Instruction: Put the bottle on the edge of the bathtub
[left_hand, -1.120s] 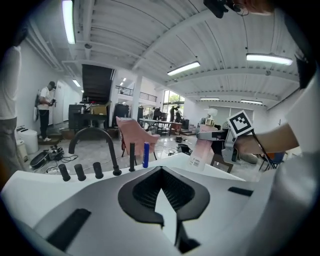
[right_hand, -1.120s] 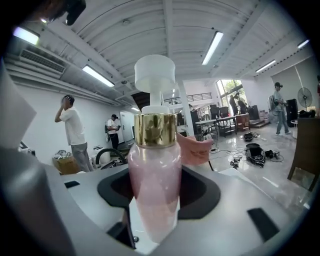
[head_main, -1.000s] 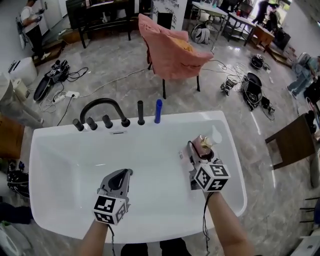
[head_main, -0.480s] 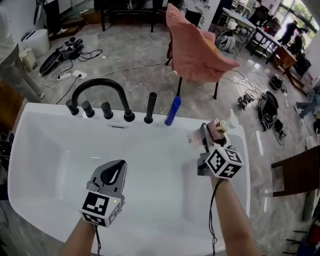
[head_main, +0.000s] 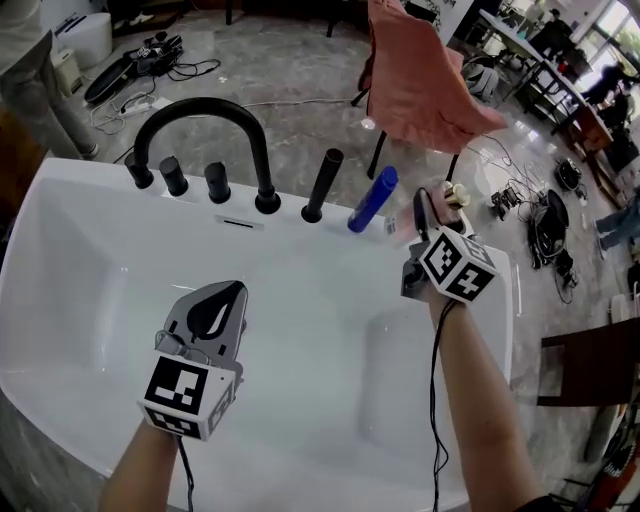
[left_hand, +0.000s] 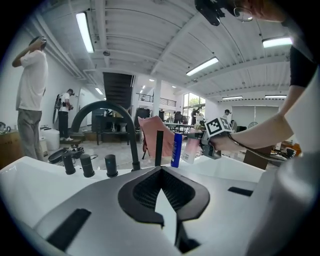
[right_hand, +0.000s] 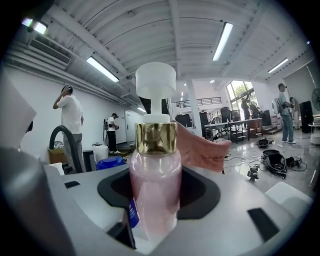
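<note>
White bathtub (head_main: 95, 175) filled most of the head view, with grey tile floor and cables behind it. Upper left: black faucet (head_main: 205, 125) and three knobs (head_main: 172, 176) on the far rim. Lower left: left gripper (head_main: 233, 290) hung over the basin, jaws pressed together, nothing in them. Top centre: black handle (head_main: 322, 185), then a blue bottle (head_main: 372, 199) standing on the rim. Right of that: right gripper (head_main: 428, 222) pinched the pink bottle (right_hand: 155, 180) round its body, gold collar and white pump above the jaws, upright in the right gripper view. We read the bottle as airborne over the rim's upper-right corner, just beside the blue one; we couldn't confirm rim contact. Upper right: chair (head_main: 425, 80) under a pink cover, on the floor behind the tub.

Step, as we judged it: carry nearly done, placement pending. Next move called for lowering straight onto flat rim, clear of the blue bottle, base fully on the ledge, then spreading the jaws and backing off without tipping it.
</note>
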